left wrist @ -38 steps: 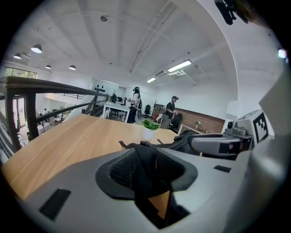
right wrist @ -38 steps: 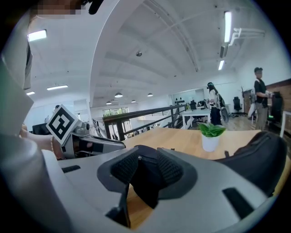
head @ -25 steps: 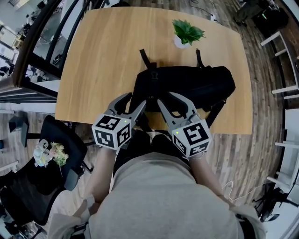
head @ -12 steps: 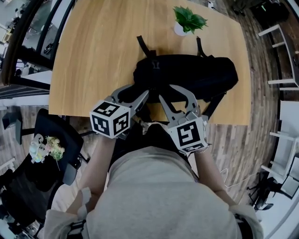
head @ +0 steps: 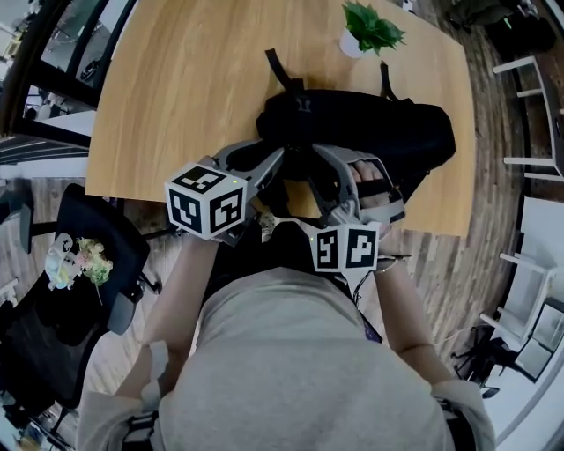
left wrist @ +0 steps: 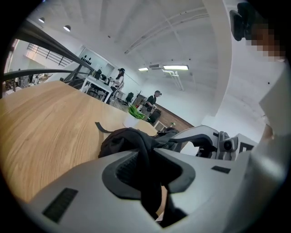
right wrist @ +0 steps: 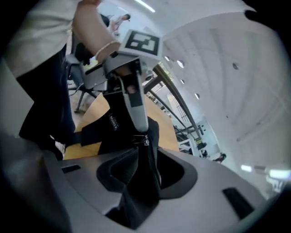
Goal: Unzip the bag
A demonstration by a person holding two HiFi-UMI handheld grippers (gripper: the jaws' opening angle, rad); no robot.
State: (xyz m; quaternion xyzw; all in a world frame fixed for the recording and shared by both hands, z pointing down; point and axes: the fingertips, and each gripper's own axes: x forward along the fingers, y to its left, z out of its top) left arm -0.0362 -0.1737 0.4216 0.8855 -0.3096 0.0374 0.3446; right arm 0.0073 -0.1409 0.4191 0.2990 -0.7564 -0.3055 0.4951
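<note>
A black bag [head: 379,136] lies on the wooden table [head: 194,79], close to its near edge. My left gripper [head: 282,162] reaches the bag's near side from the left. Its jaws are closing, and a black strip of the bag [left wrist: 148,136] is pinched between them. Just right of it, my right gripper [head: 328,158] is shut on a fold of black fabric [right wrist: 138,182] beside the zipper. The small metal zipper pull [right wrist: 144,141] sits just beyond the right jaws, under a left finger [right wrist: 135,107]. The zipper line itself is mostly hidden.
A small potted plant [head: 370,26] stands at the table's far edge behind the bag. Bag straps [head: 284,72] trail toward the far side. A black office chair [head: 88,264] stands left of the person's body. Other people stand by desks [left wrist: 119,79] in the distance.
The left jaws have narrowed from wide apart onto the black strip. Both grippers have edged forward against the bag, and the right gripper's cube has turned to face the camera.
</note>
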